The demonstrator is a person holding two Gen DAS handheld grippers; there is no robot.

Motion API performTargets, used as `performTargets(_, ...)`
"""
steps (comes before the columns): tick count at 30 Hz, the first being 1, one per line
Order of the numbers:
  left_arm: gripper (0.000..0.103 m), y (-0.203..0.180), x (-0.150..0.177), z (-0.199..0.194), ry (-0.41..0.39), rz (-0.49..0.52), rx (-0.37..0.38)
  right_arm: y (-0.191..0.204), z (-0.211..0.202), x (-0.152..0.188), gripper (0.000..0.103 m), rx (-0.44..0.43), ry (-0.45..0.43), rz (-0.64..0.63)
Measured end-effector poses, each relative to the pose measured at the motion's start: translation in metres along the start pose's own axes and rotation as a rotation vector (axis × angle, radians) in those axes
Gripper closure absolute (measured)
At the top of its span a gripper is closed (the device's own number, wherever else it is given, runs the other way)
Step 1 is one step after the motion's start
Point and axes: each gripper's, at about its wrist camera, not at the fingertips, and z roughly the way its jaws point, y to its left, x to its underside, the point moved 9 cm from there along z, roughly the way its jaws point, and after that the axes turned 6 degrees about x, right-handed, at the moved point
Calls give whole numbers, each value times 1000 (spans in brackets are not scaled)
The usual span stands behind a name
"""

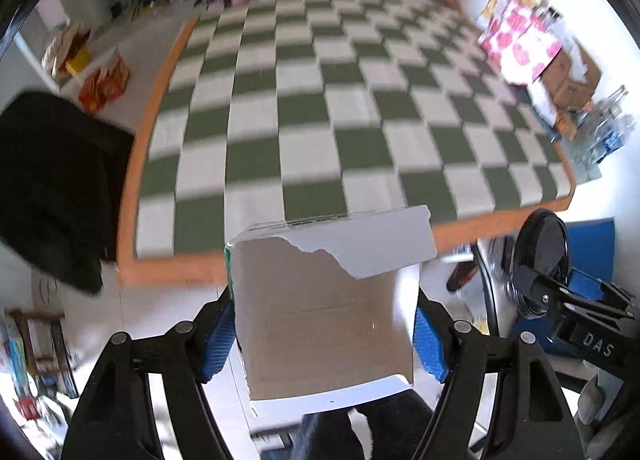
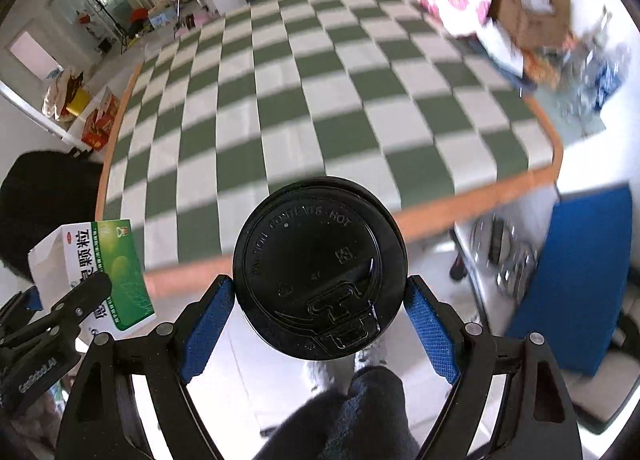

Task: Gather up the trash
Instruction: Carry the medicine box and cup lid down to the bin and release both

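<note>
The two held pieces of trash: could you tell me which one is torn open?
The white medicine box in the left gripper; its flap is ripped. The black-lidded cup is intact.

Left wrist view: taken along the jaws, aimed across the checkered table [image 1: 320, 100] from just beyond its near orange edge; torn box [image 1: 324, 324] seen close. Right wrist view: same heading, lidded cup [image 2: 320, 276] seen close. Shared: the table [image 2: 320, 100], and each neighbouring held item.

Bed [image 1: 304, 108] with green-and-white checked cover, orange edge, pink-flowered bundle [image 1: 520, 44] and cardboard boxes [image 1: 572, 76] at its far right side
</note>
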Motion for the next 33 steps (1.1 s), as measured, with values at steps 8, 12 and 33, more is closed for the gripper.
performTargets(8, 30, 25, 86, 118, 192, -153, -24, -19, 104, 92, 16, -54, 217, -17)
performTargets(12, 30, 36, 118, 205, 279, -226, 9, -24, 192, 135, 16, -111, 340, 7)
performTargets(33, 0, 90, 194, 424, 463, -355, 126, -1, 502, 240, 8, -241, 543, 50)
